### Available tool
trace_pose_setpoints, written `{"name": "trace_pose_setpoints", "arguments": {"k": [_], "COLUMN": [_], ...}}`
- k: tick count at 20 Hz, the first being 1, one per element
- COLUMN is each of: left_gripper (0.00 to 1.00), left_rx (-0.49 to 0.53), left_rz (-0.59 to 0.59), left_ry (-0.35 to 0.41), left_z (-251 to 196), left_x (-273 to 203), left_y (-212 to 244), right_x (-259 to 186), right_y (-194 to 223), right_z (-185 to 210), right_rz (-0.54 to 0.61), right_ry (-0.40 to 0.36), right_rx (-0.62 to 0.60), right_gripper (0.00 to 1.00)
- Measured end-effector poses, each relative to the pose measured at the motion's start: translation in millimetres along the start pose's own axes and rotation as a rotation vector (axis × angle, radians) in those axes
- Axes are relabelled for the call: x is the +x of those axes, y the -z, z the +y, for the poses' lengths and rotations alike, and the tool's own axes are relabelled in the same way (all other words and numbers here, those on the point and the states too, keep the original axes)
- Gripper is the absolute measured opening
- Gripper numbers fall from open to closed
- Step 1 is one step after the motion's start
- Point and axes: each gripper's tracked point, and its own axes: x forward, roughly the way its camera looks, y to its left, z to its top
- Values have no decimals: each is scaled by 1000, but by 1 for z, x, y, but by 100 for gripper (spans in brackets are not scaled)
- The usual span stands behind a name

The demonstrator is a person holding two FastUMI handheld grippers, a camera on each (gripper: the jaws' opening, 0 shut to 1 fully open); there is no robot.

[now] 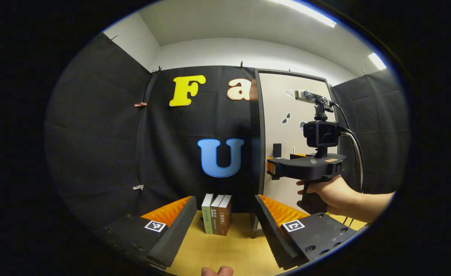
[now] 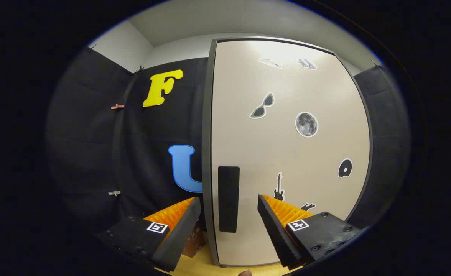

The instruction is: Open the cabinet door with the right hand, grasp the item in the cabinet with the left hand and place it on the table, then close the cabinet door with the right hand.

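The cabinet door [image 2: 287,153] is beige with small stickers and stands closed, hiding whatever is inside. Its black vertical handle [image 2: 228,198] sits near the door's left edge. My right gripper [image 2: 227,226] is open just in front of the door, and the handle shows between its two fingers. In the left gripper view a hand holds that right gripper [image 1: 272,168] up against the cabinet door [image 1: 287,126], just below the handle [image 1: 277,150]. My left gripper [image 1: 225,230] hangs open and empty over the wooden table [image 1: 225,253], left of the cabinet.
Three upright books [image 1: 218,212] stand on the table against the black cloth wall, just left of the cabinet. The cabinet's dark frame edge [image 1: 257,153] rises beside them. A book's corner [image 2: 194,241] shows behind my right gripper's left finger.
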Motion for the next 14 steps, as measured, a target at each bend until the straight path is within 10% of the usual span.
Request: {"name": "trace_pose_setpoints", "arguments": {"k": [3,8,14], "left_gripper": [95,95,95], "left_rx": [6,-8,-2], "left_rz": [2,18,17], "left_ry": [-11,-28,-48], "left_z": [7,16,20], "left_x": [2,0,-6], "left_y": [4,10,9], "right_x": [22,37,37], "right_y": [17,22,23], "right_z": [1,4,0], "right_rz": [27,31,38], "right_ry": [29,45,50], "right_rx": [5,26,53], "right_gripper": [91,47,21]}}
